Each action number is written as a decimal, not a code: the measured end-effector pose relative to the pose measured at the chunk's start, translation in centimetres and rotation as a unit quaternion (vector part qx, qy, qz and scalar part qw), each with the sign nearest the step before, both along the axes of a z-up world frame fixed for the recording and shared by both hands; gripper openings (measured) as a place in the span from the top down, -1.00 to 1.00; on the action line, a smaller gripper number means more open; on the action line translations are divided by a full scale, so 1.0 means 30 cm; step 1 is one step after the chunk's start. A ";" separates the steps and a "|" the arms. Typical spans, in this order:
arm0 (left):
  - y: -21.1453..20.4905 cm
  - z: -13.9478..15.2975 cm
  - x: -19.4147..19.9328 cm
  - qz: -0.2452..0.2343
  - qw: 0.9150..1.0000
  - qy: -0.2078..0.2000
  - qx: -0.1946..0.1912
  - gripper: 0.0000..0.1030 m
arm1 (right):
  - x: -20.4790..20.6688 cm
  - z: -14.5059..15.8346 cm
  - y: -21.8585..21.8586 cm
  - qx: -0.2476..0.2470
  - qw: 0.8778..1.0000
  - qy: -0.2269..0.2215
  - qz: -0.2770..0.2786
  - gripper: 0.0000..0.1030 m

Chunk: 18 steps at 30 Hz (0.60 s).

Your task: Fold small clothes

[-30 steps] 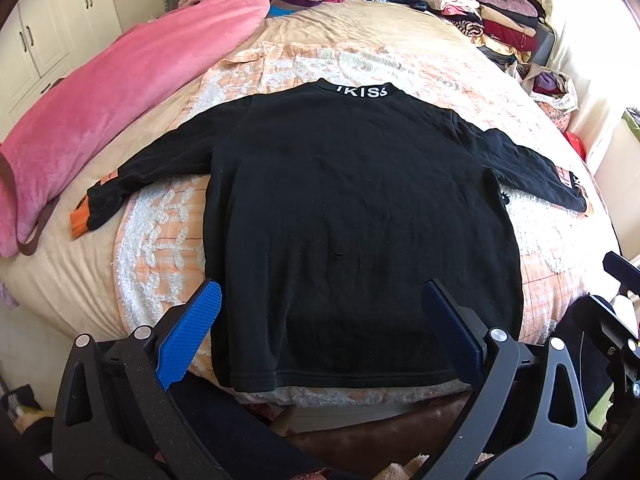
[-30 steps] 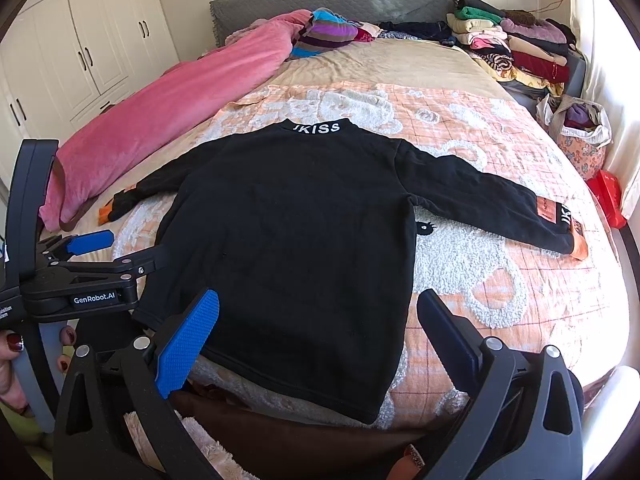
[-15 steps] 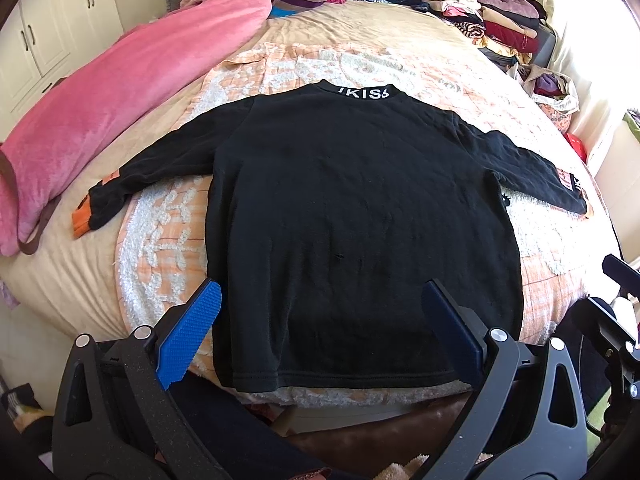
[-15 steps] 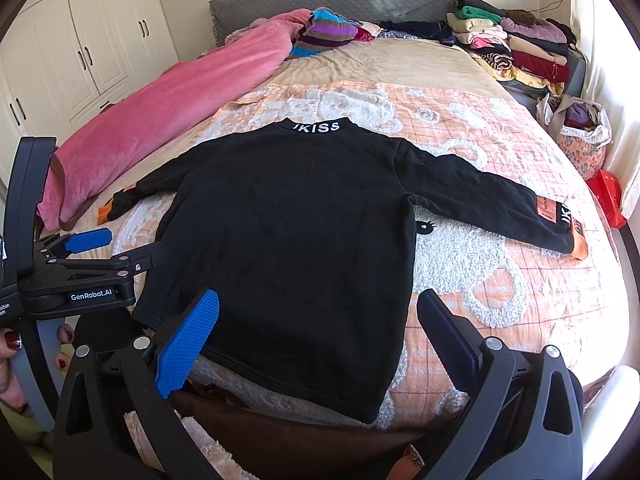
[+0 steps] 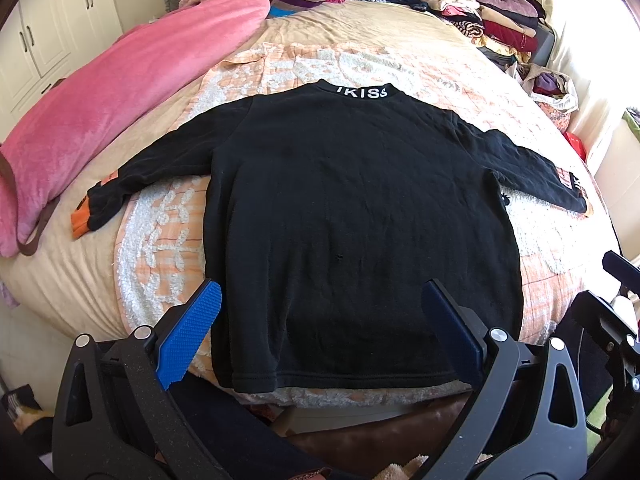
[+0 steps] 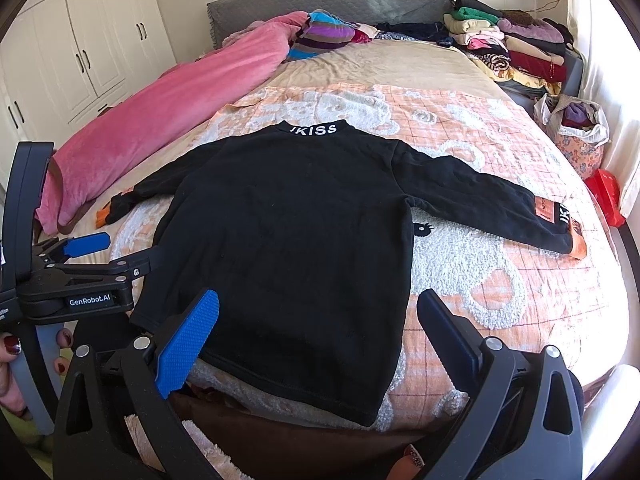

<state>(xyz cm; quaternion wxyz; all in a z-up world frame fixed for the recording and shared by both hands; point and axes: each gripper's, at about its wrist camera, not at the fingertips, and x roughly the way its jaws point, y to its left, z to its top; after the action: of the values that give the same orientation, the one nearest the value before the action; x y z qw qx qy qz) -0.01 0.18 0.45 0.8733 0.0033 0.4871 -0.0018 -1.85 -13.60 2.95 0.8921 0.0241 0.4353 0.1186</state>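
A small black long-sleeved sweater (image 5: 352,208) lies flat on the bed, back up, both sleeves spread out, white "KISS" lettering on its collar (image 5: 362,92). It also shows in the right wrist view (image 6: 292,232). The cuffs are orange, one at the left (image 5: 80,220) and one at the right (image 6: 576,240). My left gripper (image 5: 320,332) is open and empty, hovering over the sweater's hem at the near bed edge. My right gripper (image 6: 316,332) is open and empty over the hem too. The left gripper shows from the side in the right wrist view (image 6: 80,256).
A peach and white fluffy blanket (image 6: 480,264) lies under the sweater. A rolled pink blanket (image 5: 120,92) lies along the left. Stacks of folded clothes (image 6: 508,44) sit at the far right corner, a bag of clothes (image 6: 576,132) beside the bed. White wardrobes (image 6: 80,52) stand at the left.
Both grippers have barely moved. The sweater lies as before and both jaws stay open.
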 end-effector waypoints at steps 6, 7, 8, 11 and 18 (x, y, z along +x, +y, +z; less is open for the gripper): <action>-0.009 -0.010 0.010 -0.003 1.000 0.000 -0.002 -0.82 | 0.011 0.000 -0.004 0.003 1.000 -0.003 -0.004 -0.92; -0.010 -0.012 0.012 -0.003 1.000 -0.002 -0.002 -0.82 | 0.015 -0.001 -0.007 0.004 1.000 -0.004 -0.006 -0.92; -0.014 -0.016 0.016 -0.004 1.000 -0.001 -0.001 -0.82 | 0.019 -0.001 -0.011 0.005 1.000 -0.005 -0.008 -0.92; -0.029 -0.026 0.036 -0.008 1.000 -0.001 0.002 -0.82 | 0.043 -0.007 -0.032 0.009 1.000 -0.005 -0.019 -0.92; -0.052 -0.048 0.091 -0.014 1.000 -0.001 0.006 -0.82 | 0.110 -0.014 -0.099 0.019 0.999 -0.014 -0.049 -0.92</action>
<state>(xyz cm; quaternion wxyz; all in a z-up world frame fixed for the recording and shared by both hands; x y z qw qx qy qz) 2.70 -1.38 -1.00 0.8737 0.0147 0.4860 -0.0109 1.45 -16.58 2.53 0.9023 0.0607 0.4187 0.0830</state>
